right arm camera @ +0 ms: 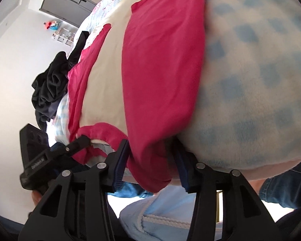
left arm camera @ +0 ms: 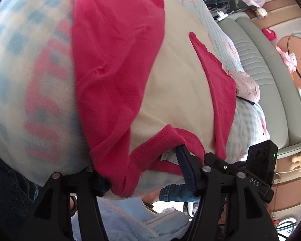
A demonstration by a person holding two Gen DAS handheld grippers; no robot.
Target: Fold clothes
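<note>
Left wrist view. Your left tool sits at the near edge of the bed, at the neck end of a cream shirt with pink sleeves and pink neck trim. The shirt lies spread along the blue checked blanket. A pink sleeve is laid inward across the cream body on the left of the picture; the other sleeve lies folded in along the opposite edge. The fingers stand apart with shoulder fabric bunched between them; one ribbed pad shows beside the neck opening, the other is buried under cloth. You cannot tell from here whether the pads press the fabric. Writing: "DAS" reads on the tool arm at right. A small tag sits inside the collar, too small to read.

Right wrist view. Your right tool is at the same hem-side edge, with the pink sleeve draped down between its two pads. Both pads show with a gap either side of the cloth, so call it loosely straddling, not clamped. A heap of dark clothes waits further up the bed. Lettering on the other tool's arm is there but blurred, unreadable.

Progress, as a judgement: sleeves are in, so the lengthwise fold looks done. Crosswise fold of this shirt remains, then the dark heap.
</note>
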